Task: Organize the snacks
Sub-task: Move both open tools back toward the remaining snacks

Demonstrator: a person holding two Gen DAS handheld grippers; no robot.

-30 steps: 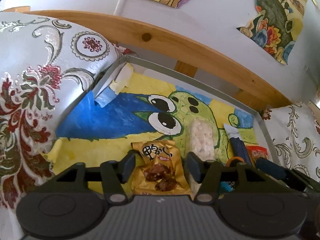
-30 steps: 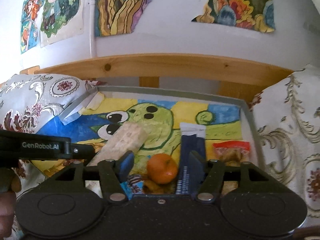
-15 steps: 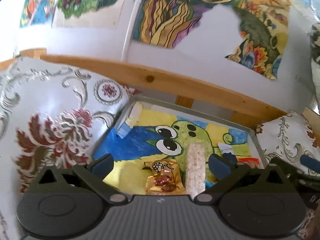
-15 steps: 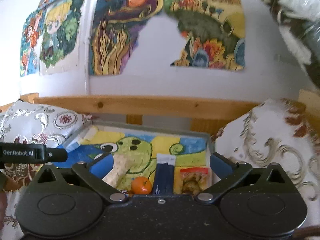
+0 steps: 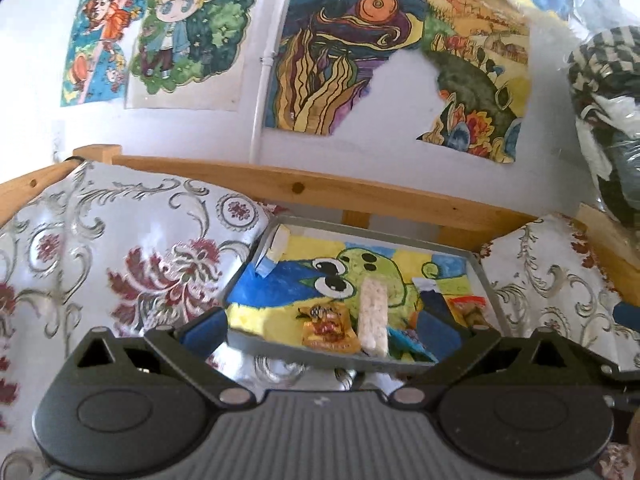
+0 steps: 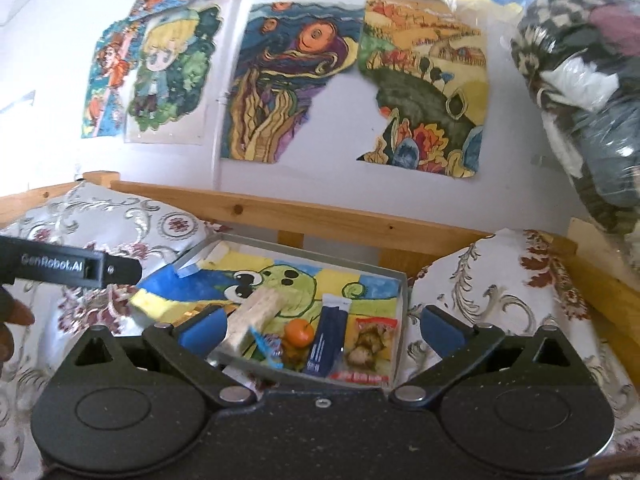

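A grey tray (image 5: 478, 276) lined with a frog painting holds the snacks. In the left wrist view a brown packet (image 5: 326, 326), a white cracker pack (image 5: 372, 312), a dark blue packet (image 5: 434, 300) and a red packet (image 5: 466, 308) lie along its near side. The right wrist view shows the cracker pack (image 6: 256, 314), an orange (image 6: 299, 332), the dark blue packet (image 6: 330, 336) and the red packet (image 6: 372, 342). My left gripper (image 5: 322, 330) and right gripper (image 6: 322, 326) both hang open and hold nothing, back from the tray's near edge.
Patterned cushions (image 5: 120, 272) (image 6: 500, 300) flank the tray on both sides. A wooden rail (image 5: 340, 196) runs behind it below a wall of paintings. A bagged bundle (image 6: 584, 80) hangs at the upper right. A person's hand (image 6: 10, 320) holds the left gripper body (image 6: 72, 268).
Both grippers have opened wide and drawn back and up from the tray. The brown packet and the orange, earlier between the fingers, lie in the tray.
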